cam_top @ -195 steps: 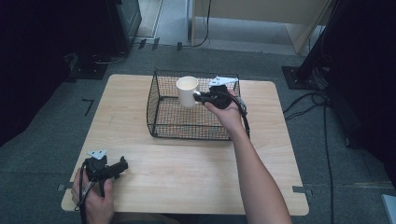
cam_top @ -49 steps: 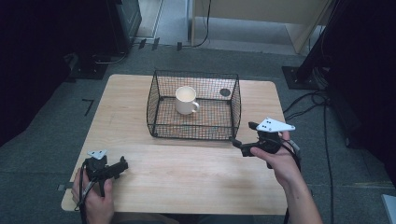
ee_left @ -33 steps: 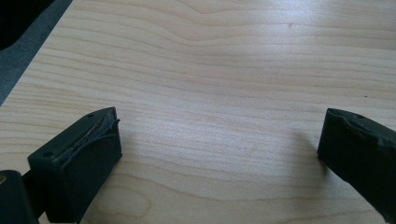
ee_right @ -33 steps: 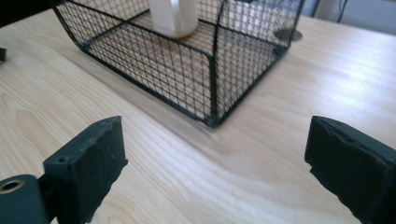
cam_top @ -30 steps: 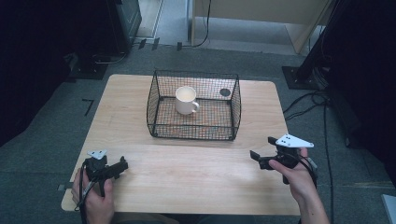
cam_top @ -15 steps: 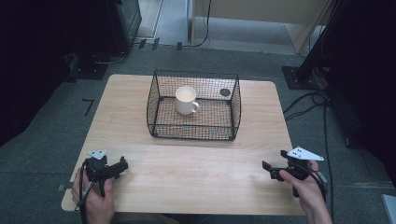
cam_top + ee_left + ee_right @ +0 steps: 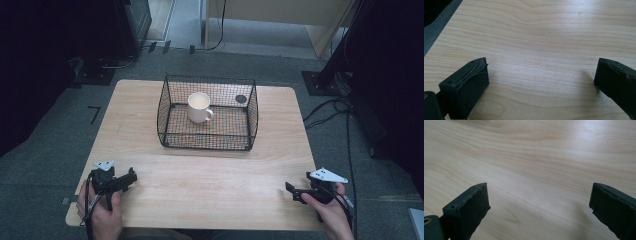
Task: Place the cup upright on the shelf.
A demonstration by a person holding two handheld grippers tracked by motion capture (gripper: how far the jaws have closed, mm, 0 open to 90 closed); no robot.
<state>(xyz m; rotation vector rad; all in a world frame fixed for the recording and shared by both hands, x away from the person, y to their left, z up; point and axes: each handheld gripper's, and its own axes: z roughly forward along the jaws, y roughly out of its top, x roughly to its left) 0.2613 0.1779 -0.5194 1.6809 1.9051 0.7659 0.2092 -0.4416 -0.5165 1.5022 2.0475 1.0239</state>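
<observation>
Wooden counter (image 7: 200, 175) with wire basket (image 7: 207, 142).
White mug (image 7: 199, 107) rests inside; placing appears done. Left tongs (image 7: 131, 176) and right tongs (image 7: 290, 188) gape wide, empty.

Table (image 7: 200, 185): pale smooth wood w/ slight sheen. Basket (image 7: 207, 142): black wire. Mug (image 7: 199, 107): glossy cream.

A wire basket (image 7: 207, 112) sits on the table (image 7: 210, 175) toward its far edge, about midway between left and right. A mug (image 7: 199, 107) stands upright inside the basket, left of its middle. The left gripper (image 7: 131, 176) is at the near left corner, the right gripper (image 7: 290, 190) at the near right corner, well apart.
</observation>
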